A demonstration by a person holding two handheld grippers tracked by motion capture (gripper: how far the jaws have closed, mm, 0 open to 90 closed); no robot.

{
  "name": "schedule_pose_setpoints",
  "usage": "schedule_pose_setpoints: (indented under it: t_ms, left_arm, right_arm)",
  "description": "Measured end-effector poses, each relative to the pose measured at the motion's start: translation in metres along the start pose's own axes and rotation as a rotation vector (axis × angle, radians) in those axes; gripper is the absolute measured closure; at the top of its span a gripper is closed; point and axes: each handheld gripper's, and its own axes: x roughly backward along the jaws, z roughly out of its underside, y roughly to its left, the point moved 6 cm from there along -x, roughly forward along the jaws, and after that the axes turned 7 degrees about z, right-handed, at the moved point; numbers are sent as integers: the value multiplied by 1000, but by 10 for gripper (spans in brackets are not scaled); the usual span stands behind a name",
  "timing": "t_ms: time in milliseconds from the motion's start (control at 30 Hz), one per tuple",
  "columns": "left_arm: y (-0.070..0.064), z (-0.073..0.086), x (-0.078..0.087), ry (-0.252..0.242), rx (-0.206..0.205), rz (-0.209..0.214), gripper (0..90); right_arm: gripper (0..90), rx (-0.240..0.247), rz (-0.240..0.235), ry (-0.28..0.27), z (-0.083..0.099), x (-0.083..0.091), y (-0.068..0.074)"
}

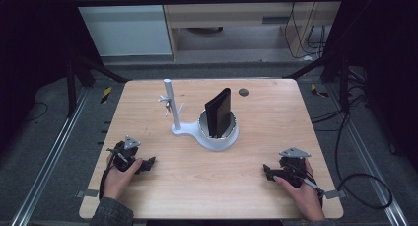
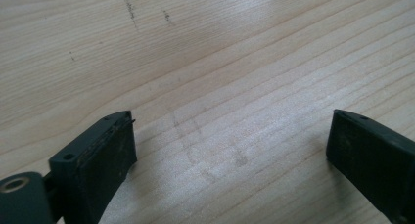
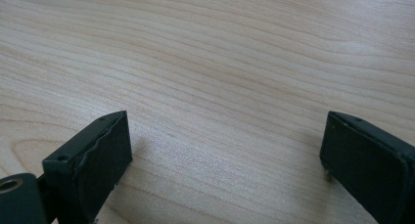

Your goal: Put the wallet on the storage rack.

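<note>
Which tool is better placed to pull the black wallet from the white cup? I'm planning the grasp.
Judging loosely, the right tool: the wallet leans its way, and the post stands on the left tool's side.

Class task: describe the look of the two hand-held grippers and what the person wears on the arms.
Both the left gripper and the right gripper are black, each topped by a grey three-cornered plate and trailing a black cable. Each has two flat, blocky black jaws with small holes near their tips. A dark grey sleeve covers the left forearm.
</note>
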Motion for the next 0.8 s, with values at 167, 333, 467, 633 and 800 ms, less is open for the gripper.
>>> schedule_pose_setpoints:
  t_ms: [167, 333, 467, 633, 800]
  left_arm:
    - [8, 1, 0, -23, 13, -24, 7]
    - [6, 1, 0, -25, 5, -10, 0]
    - [6, 1, 0, -24, -1, -5, 0]
    - [6, 1, 0, -23, -1, -5, 0]
    - [6, 1, 0, -23, 0, -5, 0]
  right_arm:
    - [52, 0, -1, 0, 0, 0, 0]
    - [52, 0, 0, 0, 0, 0, 0]
    - [52, 1, -3, 1, 0, 0, 0]
    - [52, 5, -5, 0, 0, 1, 1]
    - [51, 11, -5, -3, 1, 1, 1]
